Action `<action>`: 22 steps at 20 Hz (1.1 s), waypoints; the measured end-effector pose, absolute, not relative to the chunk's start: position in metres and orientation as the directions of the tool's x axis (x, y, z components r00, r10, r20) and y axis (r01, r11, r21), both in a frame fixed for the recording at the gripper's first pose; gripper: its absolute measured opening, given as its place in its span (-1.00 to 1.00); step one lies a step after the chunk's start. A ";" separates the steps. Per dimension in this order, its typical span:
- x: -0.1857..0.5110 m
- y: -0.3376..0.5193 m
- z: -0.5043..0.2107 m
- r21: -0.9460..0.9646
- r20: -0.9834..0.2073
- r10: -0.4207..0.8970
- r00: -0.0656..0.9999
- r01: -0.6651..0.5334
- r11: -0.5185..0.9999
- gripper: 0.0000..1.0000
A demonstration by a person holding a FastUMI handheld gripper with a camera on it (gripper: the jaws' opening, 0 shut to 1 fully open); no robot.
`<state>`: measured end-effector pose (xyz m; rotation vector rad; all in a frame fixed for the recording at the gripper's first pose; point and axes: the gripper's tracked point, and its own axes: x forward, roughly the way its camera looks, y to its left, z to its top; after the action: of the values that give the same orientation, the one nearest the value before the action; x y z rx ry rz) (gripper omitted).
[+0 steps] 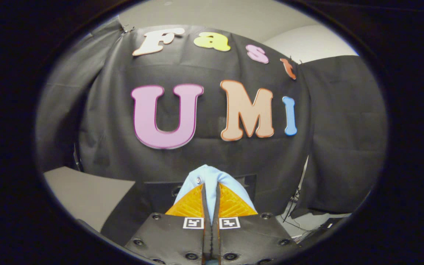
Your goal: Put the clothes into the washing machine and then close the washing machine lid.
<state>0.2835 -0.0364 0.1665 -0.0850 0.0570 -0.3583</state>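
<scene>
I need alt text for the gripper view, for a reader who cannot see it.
The gripper has its jaws closed on a light blue cloth, held up in front of the black booth wall. A grey table surface lies lower, to one side.

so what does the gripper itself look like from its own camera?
The gripper has two wedge-shaped fingers with a ribbed texture on their upper faces. Behind them sit two dark matte body plates, fastened with round screws along their edges. Each plate carries a small square black-and-white fiducial tag near the finger base. A narrow seam runs between the plates.
</scene>
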 end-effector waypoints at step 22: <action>0.333 -0.045 0.005 -0.146 -0.299 -0.300 0.906 0.267 0.952 -0.66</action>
<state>0.3331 -0.0455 0.0048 -0.1028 0.3241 -0.2934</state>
